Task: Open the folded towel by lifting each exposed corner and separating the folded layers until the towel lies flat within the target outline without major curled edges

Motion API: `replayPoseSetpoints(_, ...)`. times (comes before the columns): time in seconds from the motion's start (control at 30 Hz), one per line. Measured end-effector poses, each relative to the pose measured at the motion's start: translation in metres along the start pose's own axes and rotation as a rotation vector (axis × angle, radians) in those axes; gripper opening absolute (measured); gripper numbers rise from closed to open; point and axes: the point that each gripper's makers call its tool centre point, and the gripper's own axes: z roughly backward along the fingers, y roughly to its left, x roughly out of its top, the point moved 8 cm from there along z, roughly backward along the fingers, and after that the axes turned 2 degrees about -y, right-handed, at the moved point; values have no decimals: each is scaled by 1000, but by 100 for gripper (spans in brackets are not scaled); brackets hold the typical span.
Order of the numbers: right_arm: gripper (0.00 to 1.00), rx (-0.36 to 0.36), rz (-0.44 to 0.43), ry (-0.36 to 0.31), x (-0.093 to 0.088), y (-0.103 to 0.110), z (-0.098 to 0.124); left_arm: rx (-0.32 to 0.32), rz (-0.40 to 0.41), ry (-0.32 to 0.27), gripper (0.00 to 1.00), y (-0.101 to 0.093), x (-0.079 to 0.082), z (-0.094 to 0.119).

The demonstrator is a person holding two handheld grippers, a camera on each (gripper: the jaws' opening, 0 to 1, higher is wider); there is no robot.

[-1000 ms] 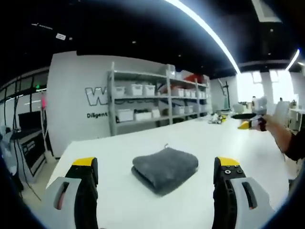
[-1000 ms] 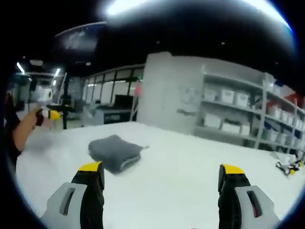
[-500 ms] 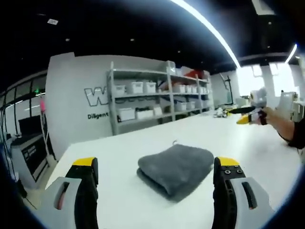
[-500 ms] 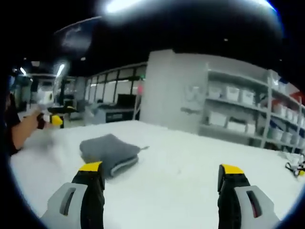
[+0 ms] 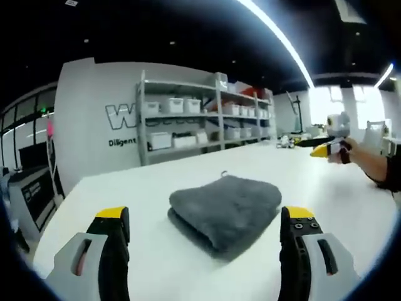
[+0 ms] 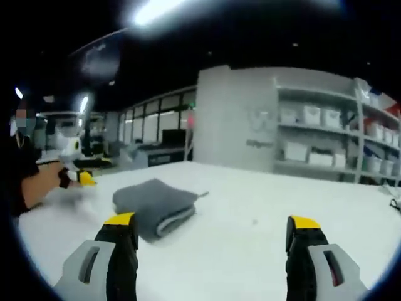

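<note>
A broad white counter (image 5: 156, 188) carried everything, running back toward a pale wall with dark lettering (image 5: 119, 119) and a tall shelving unit (image 5: 188, 119) stocked with white bins (image 5: 182, 105). In the right gripper view the same counter (image 6: 250, 219) stretched toward the shelves (image 6: 326, 144) at the right, with dark windows (image 6: 150, 125) behind.

The grey towel (image 5: 222, 207) lay folded on the counter, a thick stacked bundle with its layered edge facing the camera and a small loop at its far edge. In the left gripper view it sat between and just beyond the two jaw tips, apart from both. In the right gripper view the towel (image 6: 156, 204) lay ahead of the left jaw, its folded layers showing pale along the near side.

The left hand-held gripper (image 5: 205, 216) stood spread wide, its grey jaws with yellow tips well apart and holding nothing. The right hand-held gripper (image 6: 214, 222) was likewise spread, jaws empty and clear of the towel.

At the right of the left gripper view, a person's hand (image 5: 351, 152) held the other hand-held gripper above the counter, well away from the towel. In the right gripper view a hand (image 6: 53, 182) held the other one left of the towel.
</note>
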Motion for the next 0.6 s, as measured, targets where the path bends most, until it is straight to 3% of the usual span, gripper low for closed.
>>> replayPoseSetpoints(0.13, 97, 15, -8, 3, 9, 0, -13, -26, 9, 11, 98, 2, 4, -4)
replayPoseSetpoints(0.23, 99, 71, 18, 59, 12, 5, -26, -56, 10, 47, 99, 6, 10, -8)
replayPoseSetpoints(0.33, 98, 71, 10, 49, 20, 5, -37, -75, 5, 64, 97, 9, 14, -11)
replayPoseSetpoints(0.43, 97, 116, -60, 10, 19, 12, -47, -189, 47, 111, 96, 3, 3, -10)
replayPoseSetpoints(0.5, 94, 150, -82, 54, 7, 17, -56, -191, 47, 146, 96, 3, -9, -11)
replayPoseSetpoints(0.6, 94, 165, -85, 63, -9, 30, -64, -193, 46, 176, 90, 4, -21, -14)
